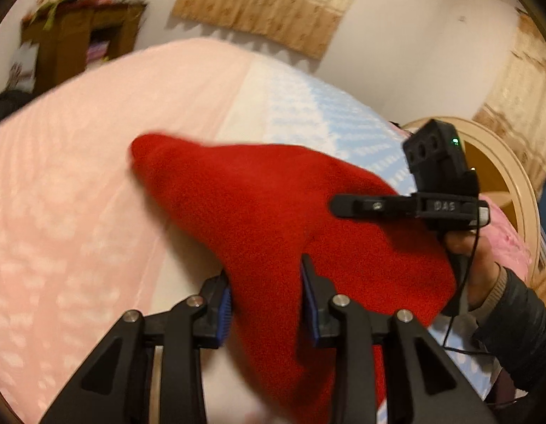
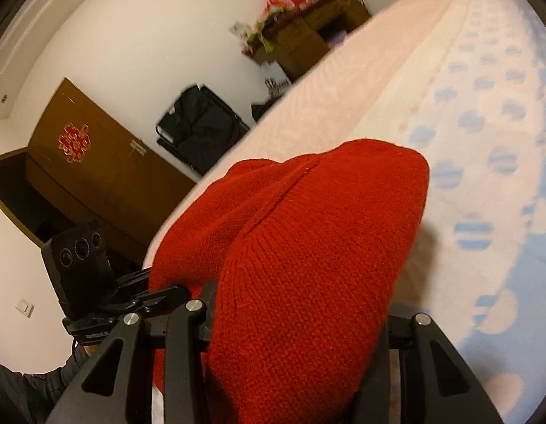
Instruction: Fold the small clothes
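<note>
A red knitted garment (image 1: 273,212) is held up above the bed between both grippers. My left gripper (image 1: 266,304) is shut on one edge of it, its blue pads (image 1: 225,314) pressing the cloth. In the right wrist view the same red garment (image 2: 308,265) drapes over my right gripper (image 2: 297,318) and hides its fingertips; it seems clamped on the cloth. The right gripper also shows in the left wrist view (image 1: 446,190), at the garment's far right edge, held by a hand.
The bed (image 1: 96,176) has a pink sheet on the left and a blue-dotted sheet (image 2: 485,141) on the right. A wooden cabinet (image 1: 78,42) stands by the wall, a brown door (image 2: 89,169) and a black bag (image 2: 198,127) beyond. A curved headboard (image 1: 503,162) is at right.
</note>
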Motion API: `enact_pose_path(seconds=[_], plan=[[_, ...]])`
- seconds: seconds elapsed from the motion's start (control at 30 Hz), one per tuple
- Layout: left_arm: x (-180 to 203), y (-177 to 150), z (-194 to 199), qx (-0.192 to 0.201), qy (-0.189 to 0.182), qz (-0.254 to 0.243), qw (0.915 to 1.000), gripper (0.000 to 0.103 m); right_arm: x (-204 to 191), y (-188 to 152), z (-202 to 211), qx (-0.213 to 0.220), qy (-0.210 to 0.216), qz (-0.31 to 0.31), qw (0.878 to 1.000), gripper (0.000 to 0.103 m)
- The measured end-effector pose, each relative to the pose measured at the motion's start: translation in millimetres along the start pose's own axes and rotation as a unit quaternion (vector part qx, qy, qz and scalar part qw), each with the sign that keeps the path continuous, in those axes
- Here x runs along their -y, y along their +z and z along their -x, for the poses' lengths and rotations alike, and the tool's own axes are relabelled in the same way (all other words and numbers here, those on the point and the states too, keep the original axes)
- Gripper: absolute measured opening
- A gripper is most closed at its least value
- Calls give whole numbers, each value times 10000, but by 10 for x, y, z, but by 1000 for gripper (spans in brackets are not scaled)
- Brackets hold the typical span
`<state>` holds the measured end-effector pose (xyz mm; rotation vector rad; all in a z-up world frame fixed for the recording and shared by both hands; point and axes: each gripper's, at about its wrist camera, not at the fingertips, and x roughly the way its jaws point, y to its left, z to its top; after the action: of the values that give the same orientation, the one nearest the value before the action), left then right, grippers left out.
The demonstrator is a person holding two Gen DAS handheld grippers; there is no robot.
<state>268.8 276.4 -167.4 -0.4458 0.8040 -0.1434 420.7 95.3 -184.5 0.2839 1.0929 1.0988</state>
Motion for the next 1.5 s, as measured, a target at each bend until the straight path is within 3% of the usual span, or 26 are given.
enact_pose_path(seconds=[0.07,0.13,0.2,0.27,0.33,0.4,0.47,0.57,0.67,0.8,0.87,0.93,1.0,1.13,1.3,1.5], plan=[[-46,-7,53,68,-259,179,9995,40,89,-29,-11,-49,-55,-86,9999,48],[27,31,148,285,-227,92,9993,43,161,-33,95,50,-59,-221,9997,52],[101,81,216,455,-242,23,9987,65,219,-31,238,182,-195,-331,9991,60],[144,144,228,559,-96,23,9984,77,229,-61,419,390,-276,-300,9984,63],[116,197,173,576,39,34,9983,77,255,-47,565,642,-340,-350,9967,73],[99,250,47,426,664,54,9969,77,246,-36,597,708,-299,-398,9962,74],[32,236,-47,246,1027,66,9944,77,131,-59,640,771,-133,-282,9965,74],[-17,192,-195,-20,1247,165,9921,77,-102,-73,684,976,-110,54,9951,74],[1,172,-259,-37,1386,60,9903,78,-395,-144,580,736,49,526,9959,74],[35,145,-275,-9,1440,-17,9896,78,-484,-178,394,480,-99,723,9962,74],[43,157,-281,-5,1450,-62,9894,78,-397,-155,375,456,-450,618,9960,74],[83,110,-231,1,1436,-79,9896,78,-267,-134,462,638,-838,350,9938,74],[42,79,-189,0,1416,-78,9899,78,-129,-108,665,958,-956,4,9908,74],[29,82,-201,-2,1414,-66,9899,79,-264,-126,866,1275,-718,200,9890,74],[70,73,-172,22,1523,-124,9883,80,-688,-258,493,623,19,822,9947,74],[162,1,-66,14,1409,-129,9899,80,-584,-294,169,289,-245,622,9973,74]])
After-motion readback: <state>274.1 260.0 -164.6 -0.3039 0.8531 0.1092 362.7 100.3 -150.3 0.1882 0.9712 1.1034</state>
